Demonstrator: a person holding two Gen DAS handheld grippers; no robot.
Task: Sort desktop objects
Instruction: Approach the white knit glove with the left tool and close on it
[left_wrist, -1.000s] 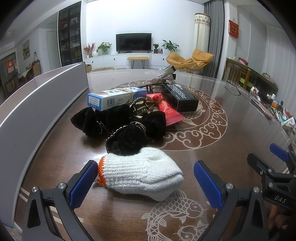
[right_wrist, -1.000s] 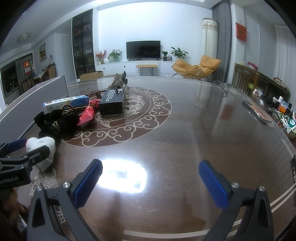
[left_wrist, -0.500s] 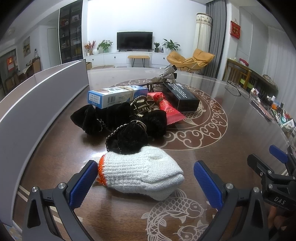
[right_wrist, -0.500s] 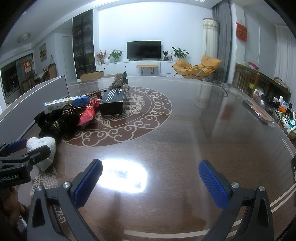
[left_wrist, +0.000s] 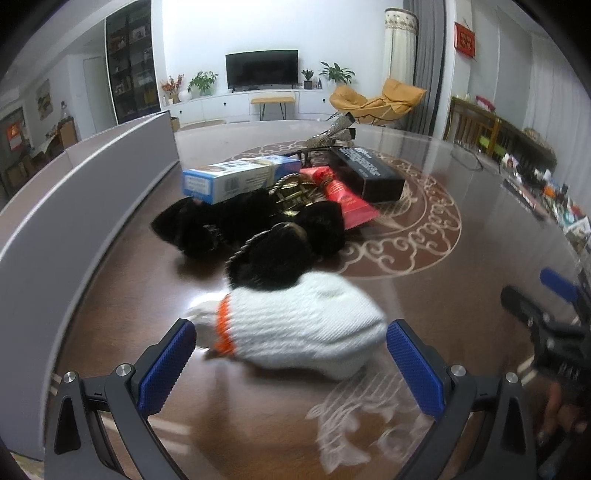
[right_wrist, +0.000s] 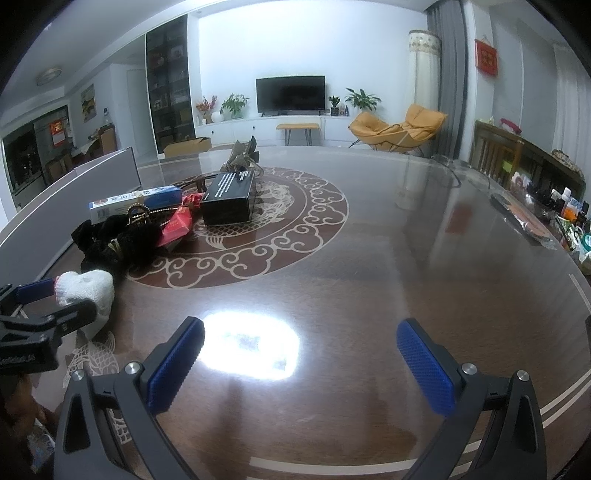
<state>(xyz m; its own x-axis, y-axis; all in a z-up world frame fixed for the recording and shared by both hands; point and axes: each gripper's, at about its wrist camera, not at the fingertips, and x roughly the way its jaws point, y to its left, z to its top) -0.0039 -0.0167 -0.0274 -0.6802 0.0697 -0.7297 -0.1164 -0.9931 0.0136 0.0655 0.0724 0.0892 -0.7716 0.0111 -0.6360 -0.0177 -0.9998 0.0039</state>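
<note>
A white knitted glove (left_wrist: 299, 325) with an orange cuff band lies on the dark table, between the wide-apart blue pads of my open left gripper (left_wrist: 291, 365). Behind it sits a pile: black fuzzy fabric with gold chain (left_wrist: 258, 236), a blue-and-white box (left_wrist: 236, 177), a red tube (left_wrist: 347, 195), a black box (left_wrist: 365, 170). In the right wrist view my right gripper (right_wrist: 299, 362) hangs open over bare tabletop, and the glove (right_wrist: 88, 288) shows at far left beside the left gripper (right_wrist: 40, 306).
A grey bin wall (left_wrist: 74, 206) curves along the table's left side. Small bottles and clutter (right_wrist: 569, 221) line the far right edge. A silvery bundle (right_wrist: 242, 155) lies beyond the black box (right_wrist: 231, 195). Open tabletop (right_wrist: 406, 258) spreads across the right half.
The left gripper has moved forward to the glove, which now lies between its pads; that view is motion-blurred. The right gripper has stayed put.
</note>
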